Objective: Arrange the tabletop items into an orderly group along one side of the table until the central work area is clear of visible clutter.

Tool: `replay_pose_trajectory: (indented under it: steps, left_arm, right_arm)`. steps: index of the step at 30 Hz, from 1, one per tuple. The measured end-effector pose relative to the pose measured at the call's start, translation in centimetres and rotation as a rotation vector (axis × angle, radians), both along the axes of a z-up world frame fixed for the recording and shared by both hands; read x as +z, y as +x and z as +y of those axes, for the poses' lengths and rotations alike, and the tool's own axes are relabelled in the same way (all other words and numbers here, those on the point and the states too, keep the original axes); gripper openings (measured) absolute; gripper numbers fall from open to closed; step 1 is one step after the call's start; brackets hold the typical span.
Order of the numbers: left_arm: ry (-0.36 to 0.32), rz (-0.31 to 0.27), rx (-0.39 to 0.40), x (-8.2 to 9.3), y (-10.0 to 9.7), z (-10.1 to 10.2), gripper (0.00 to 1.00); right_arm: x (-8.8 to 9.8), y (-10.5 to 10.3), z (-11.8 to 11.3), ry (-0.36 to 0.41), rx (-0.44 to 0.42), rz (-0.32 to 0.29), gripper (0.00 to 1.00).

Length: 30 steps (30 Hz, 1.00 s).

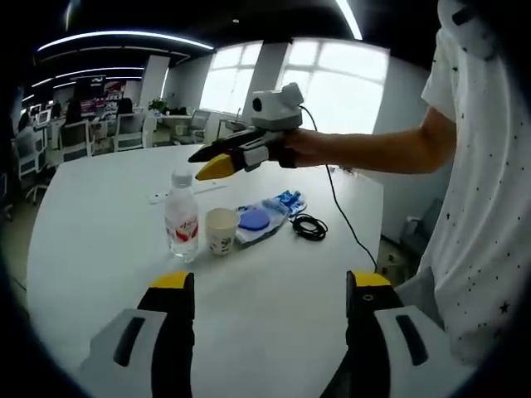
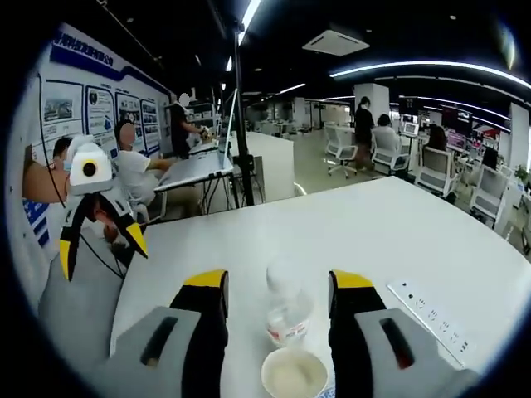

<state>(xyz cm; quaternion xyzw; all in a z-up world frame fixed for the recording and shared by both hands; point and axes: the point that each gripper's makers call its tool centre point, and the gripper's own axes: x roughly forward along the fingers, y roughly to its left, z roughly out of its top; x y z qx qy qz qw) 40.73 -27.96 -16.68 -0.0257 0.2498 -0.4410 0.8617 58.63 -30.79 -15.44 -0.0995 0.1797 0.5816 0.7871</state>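
Note:
A clear water bottle [image 1: 182,220] with a red label stands on the white table [image 1: 91,257], touching or nearly touching a paper cup [image 1: 221,230]. Beside the cup lies a blue-and-white packet [image 1: 265,217], then a coiled black cable [image 1: 309,226]. My left gripper [image 1: 270,283] is open over the table's near edge, well short of the items. A hand holds my right gripper [image 1: 211,162] in the air just above the bottle's cap. In the right gripper view, that gripper [image 2: 278,282] is open, with the bottle [image 2: 288,311] and cup [image 2: 293,375] seen between its jaws. The left gripper [image 2: 101,247] shows open at the left.
A white power strip [image 2: 431,319] lies flat on the table [image 2: 373,232] to the right of the bottle; it is also behind the bottle [image 1: 158,197]. A thin black cord [image 1: 344,215] hangs from the right gripper. Office chairs [image 2: 436,170] and desks stand beyond.

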Motion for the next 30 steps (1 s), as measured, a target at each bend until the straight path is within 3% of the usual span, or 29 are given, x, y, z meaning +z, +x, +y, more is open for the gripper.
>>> replay_pose_trajectory:
  steps: [15,30]
  left_arm:
    - [0.007,0.027,0.041,-0.6,0.3,0.4,0.75]
    - [0.013,0.050,0.076,-1.1,0.6,0.2,0.75]
  right_arm:
    - [-1.4,0.5,2.3,0.042,0.099,0.015,0.37]
    - [-2.3,0.5,2.3,0.065,0.147,0.017,0.26]
